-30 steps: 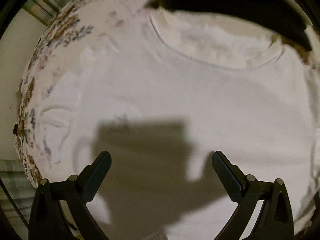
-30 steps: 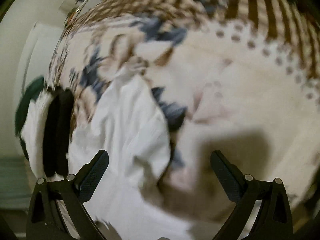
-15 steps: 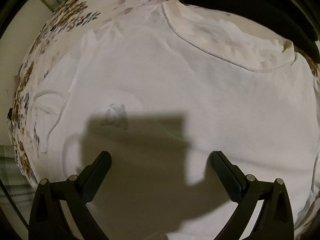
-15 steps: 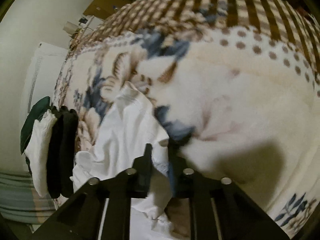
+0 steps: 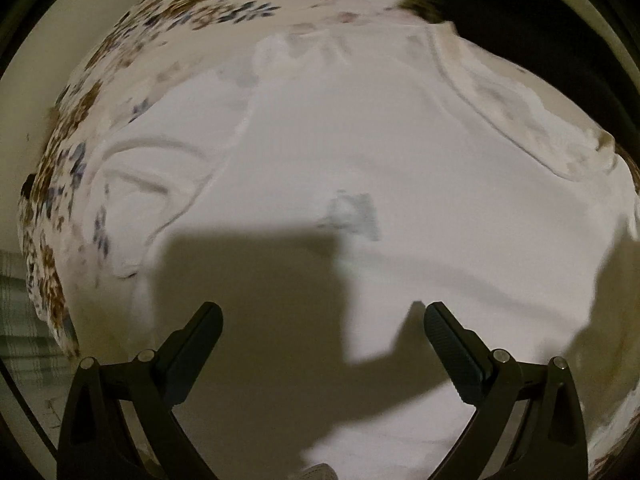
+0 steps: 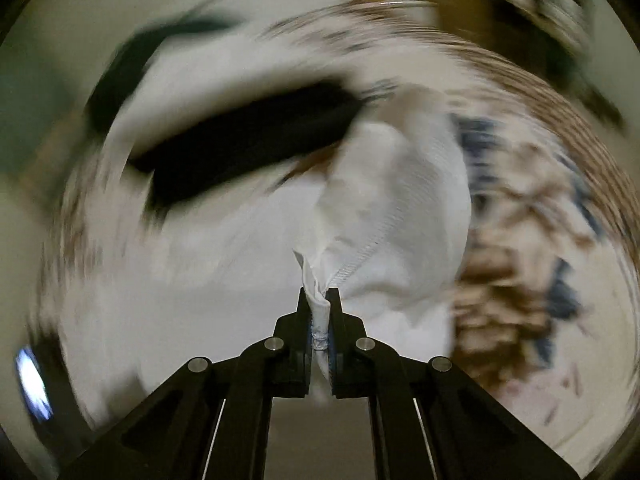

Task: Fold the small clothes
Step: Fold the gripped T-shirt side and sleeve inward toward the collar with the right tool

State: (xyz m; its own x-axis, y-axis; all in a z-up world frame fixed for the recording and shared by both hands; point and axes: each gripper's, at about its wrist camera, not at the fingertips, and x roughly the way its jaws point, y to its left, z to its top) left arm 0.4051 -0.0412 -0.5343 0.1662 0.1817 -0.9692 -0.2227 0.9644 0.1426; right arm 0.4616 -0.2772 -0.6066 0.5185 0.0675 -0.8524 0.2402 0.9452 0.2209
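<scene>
White T-shirt [image 5: 360, 152]: lies flat on the flowery blanket [image 5: 192, 4].
Left gripper [image 5: 323, 322]: wide, empty, above the T-shirt.
Right gripper [image 6: 319, 300]: pinches the T-shirt's edge.

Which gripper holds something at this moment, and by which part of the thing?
The right gripper is shut on the white cotton T-shirt, pinching a bunched hemmed edge. The left gripper is open, holding nothing.
</scene>
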